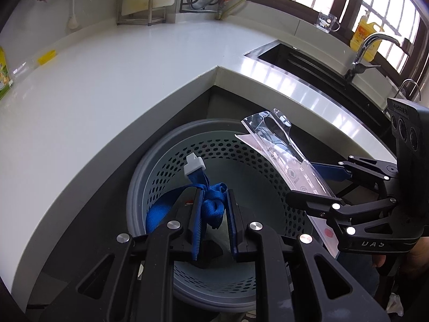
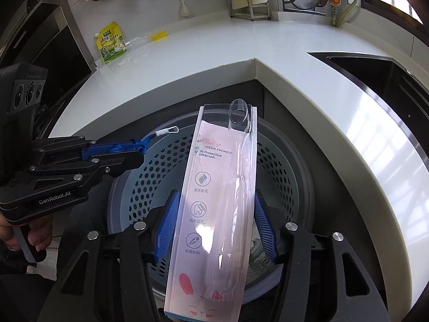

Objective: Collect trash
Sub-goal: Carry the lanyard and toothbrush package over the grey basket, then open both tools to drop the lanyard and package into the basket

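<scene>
Two grippers hang over the grey perforated round bin (image 2: pixel 289 177): left gripper (image 1: pixel 213 206) clamps a soft, light blue woven strap (image 1: pixel 213 201), right gripper (image 2: pixel 214 228) pinches the light, stiff, slippery clear plastic toothbrush blister pack (image 2: pixel 214 201) by its edges

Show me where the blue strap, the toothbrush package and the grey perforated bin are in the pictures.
blue strap (image 1: pixel 213 206), left wrist view, on its knotted bundle.
toothbrush package (image 2: pixel 214 201), right wrist view, on the middle of its printed card.
grey perforated bin (image 2: pixel 278 171), right wrist view, on its inner wall with holes.
</scene>
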Action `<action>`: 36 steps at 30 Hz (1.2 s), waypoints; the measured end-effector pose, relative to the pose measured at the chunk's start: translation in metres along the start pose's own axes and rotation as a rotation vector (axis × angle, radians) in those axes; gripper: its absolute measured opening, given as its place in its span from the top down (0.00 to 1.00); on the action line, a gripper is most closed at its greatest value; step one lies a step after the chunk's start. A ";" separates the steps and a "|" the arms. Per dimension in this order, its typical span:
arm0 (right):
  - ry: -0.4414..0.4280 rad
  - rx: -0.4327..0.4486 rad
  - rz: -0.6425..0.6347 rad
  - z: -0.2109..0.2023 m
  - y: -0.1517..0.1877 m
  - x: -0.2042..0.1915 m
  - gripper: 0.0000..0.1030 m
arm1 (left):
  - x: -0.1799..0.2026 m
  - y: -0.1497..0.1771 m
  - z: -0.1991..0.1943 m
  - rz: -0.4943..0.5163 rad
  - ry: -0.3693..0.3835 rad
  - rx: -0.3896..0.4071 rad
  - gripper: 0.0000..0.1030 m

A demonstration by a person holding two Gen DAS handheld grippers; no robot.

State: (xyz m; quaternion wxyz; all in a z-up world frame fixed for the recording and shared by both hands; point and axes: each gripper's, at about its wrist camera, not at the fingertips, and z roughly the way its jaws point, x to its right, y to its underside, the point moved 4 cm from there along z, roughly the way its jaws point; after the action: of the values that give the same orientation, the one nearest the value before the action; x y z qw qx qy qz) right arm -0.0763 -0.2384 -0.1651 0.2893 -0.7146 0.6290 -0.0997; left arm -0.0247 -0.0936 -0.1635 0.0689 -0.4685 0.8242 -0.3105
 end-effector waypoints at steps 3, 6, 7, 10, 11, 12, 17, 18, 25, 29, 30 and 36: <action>0.003 -0.007 -0.006 0.003 0.001 -0.001 0.49 | 0.003 0.003 0.006 -0.002 0.006 -0.013 0.84; 0.006 -0.013 -0.017 0.005 0.002 -0.004 0.49 | 0.003 0.006 0.009 -0.001 0.008 -0.022 0.84; 0.009 -0.016 -0.021 0.006 0.002 -0.005 0.49 | 0.003 0.006 0.010 0.000 0.009 -0.024 0.84; 0.015 -0.025 -0.033 0.010 0.003 -0.006 0.49 | 0.002 0.007 0.011 0.000 0.009 -0.027 0.84; 0.013 -0.030 -0.035 0.012 0.004 -0.006 0.49 | 0.002 0.007 0.012 0.000 0.008 -0.028 0.84; 0.011 -0.035 -0.035 0.014 0.004 -0.006 0.49 | 0.002 0.008 0.013 -0.001 0.008 -0.031 0.84; 0.021 -0.046 -0.024 0.020 0.005 -0.004 0.48 | 0.003 0.009 0.018 -0.001 0.010 -0.040 0.84; 0.022 -0.046 -0.025 0.020 0.005 -0.004 0.48 | 0.003 0.009 0.018 -0.002 0.013 -0.043 0.84; 0.032 -0.042 -0.026 0.021 0.005 -0.003 0.48 | -0.001 0.008 0.018 -0.004 0.007 -0.041 0.83; 0.037 -0.044 -0.022 0.022 0.007 -0.003 0.47 | -0.002 0.008 0.017 -0.005 -0.002 -0.038 0.81; 0.038 -0.045 -0.021 0.023 0.007 -0.003 0.47 | -0.002 0.008 0.017 -0.006 -0.005 -0.038 0.80; 0.058 -0.040 -0.024 0.020 0.007 -0.003 0.31 | -0.003 0.006 0.012 -0.018 -0.041 -0.007 0.43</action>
State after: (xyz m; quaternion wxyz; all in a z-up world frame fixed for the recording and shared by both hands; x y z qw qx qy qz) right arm -0.0724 -0.2304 -0.1844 0.2553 -0.7244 0.6306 -0.1113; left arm -0.0226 -0.0942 -0.1767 0.0812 -0.4823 0.8196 -0.2984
